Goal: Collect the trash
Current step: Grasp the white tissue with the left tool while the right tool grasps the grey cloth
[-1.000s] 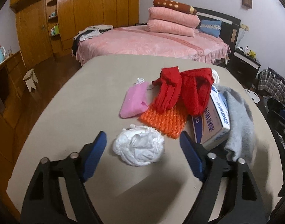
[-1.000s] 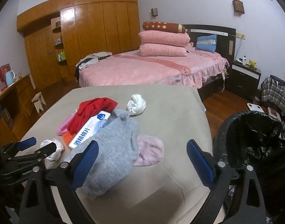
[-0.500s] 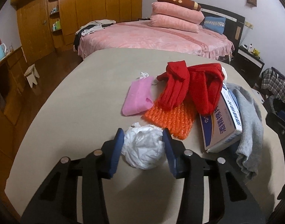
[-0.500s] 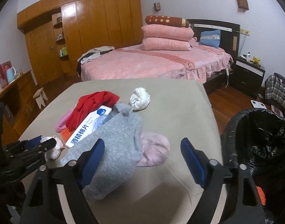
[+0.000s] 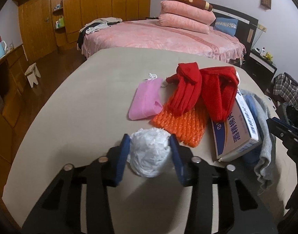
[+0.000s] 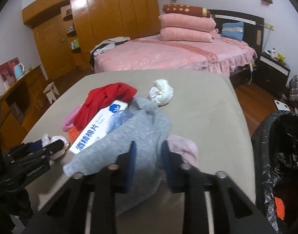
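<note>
A crumpled white plastic wad (image 5: 149,154) lies on the beige table (image 5: 86,101) near its front edge. My left gripper (image 5: 149,144) is closing on it, and both blue pads press its sides. In the right wrist view, my right gripper (image 6: 148,154) is closing on a fold of the grey cloth (image 6: 141,128), which is pinched between its pads. The left gripper (image 6: 41,148) also shows at the left of that view. A bin lined with a black bag (image 6: 281,148) stands beside the table at the right. A second white wad (image 6: 161,94) sits farther back.
A red cloth (image 5: 203,91), orange bubble wrap (image 5: 180,122), a pink pouch (image 5: 147,101) and a white-and-blue box (image 5: 238,128) crowd the table's middle. A pale pink cloth (image 6: 185,146) lies beside the grey one. A pink bed (image 6: 168,54) stands behind.
Both grippers went from wide open to closed. The left one closed in on the white wad; the right one moved forward and down onto the grey cloth and pinched it.
</note>
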Action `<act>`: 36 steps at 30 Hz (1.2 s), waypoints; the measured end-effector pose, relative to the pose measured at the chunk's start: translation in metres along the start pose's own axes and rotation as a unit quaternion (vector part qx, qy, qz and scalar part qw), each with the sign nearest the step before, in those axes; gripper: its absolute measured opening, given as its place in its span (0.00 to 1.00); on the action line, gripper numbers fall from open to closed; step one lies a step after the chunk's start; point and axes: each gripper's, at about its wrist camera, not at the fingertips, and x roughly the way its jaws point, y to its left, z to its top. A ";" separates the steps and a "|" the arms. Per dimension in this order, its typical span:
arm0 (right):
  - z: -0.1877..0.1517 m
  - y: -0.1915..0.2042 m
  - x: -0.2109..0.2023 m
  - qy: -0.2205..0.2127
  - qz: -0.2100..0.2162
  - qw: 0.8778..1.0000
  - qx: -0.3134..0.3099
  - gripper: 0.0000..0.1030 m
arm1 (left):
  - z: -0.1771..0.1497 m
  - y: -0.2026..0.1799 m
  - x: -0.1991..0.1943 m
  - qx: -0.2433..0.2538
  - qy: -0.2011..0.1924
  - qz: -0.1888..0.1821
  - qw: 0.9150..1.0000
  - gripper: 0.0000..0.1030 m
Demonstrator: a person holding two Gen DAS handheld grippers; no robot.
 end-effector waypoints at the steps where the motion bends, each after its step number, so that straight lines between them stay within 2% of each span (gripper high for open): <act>1: 0.001 0.000 -0.002 -0.002 0.002 1.000 -0.002 0.10 | 0.001 0.000 -0.001 0.001 -0.003 -0.001 1.000 0.34; 6: 0.008 0.000 -0.017 -0.015 0.015 1.000 -0.005 0.04 | 0.005 -0.001 -0.017 -0.004 -0.020 -0.006 1.000 0.32; 13: 0.021 0.001 -0.040 -0.042 0.032 0.999 -0.006 0.00 | 0.022 -0.014 -0.044 0.005 -0.049 -0.014 0.999 0.31; 17: 0.022 0.002 -0.040 -0.044 0.021 0.999 -0.014 0.00 | 0.030 -0.028 -0.054 0.017 -0.064 -0.023 0.998 0.31; 20: 0.020 -0.002 -0.032 -0.029 0.012 0.999 -0.007 0.07 | 0.032 -0.032 -0.053 0.024 -0.067 -0.026 0.997 0.31; 22: 0.019 -0.007 -0.024 -0.020 0.006 1.000 0.002 0.23 | 0.032 -0.034 -0.050 0.026 -0.065 -0.027 0.997 0.31; 23: 0.018 -0.009 -0.022 -0.017 0.005 1.000 0.005 0.26 | 0.032 -0.034 -0.048 0.025 -0.064 -0.028 0.997 0.31; 25: 0.018 -0.011 -0.012 -0.006 0.006 1.000 0.008 0.30 | 0.033 -0.034 -0.046 0.027 -0.065 -0.026 0.997 0.31; 29: 0.014 -0.017 0.007 0.019 0.014 1.000 0.017 0.30 | 0.036 -0.037 -0.041 0.028 -0.066 -0.029 0.997 0.31; 30: 0.014 -0.019 0.011 0.025 0.022 0.999 0.024 0.25 | 0.037 -0.037 -0.041 0.029 -0.067 -0.029 0.997 0.31; 31: 0.013 -0.020 0.013 0.029 0.029 0.999 0.026 0.15 | 0.037 -0.039 -0.041 0.031 -0.068 -0.029 0.997 0.31; 33: 0.014 -0.020 0.012 0.028 0.038 0.999 0.022 0.06 | 0.038 -0.040 -0.042 0.032 -0.069 -0.030 0.997 0.31; 36: 0.020 -0.018 -0.003 0.006 0.049 0.999 0.017 0.04 | 0.040 -0.040 -0.045 0.032 -0.071 -0.030 0.997 0.31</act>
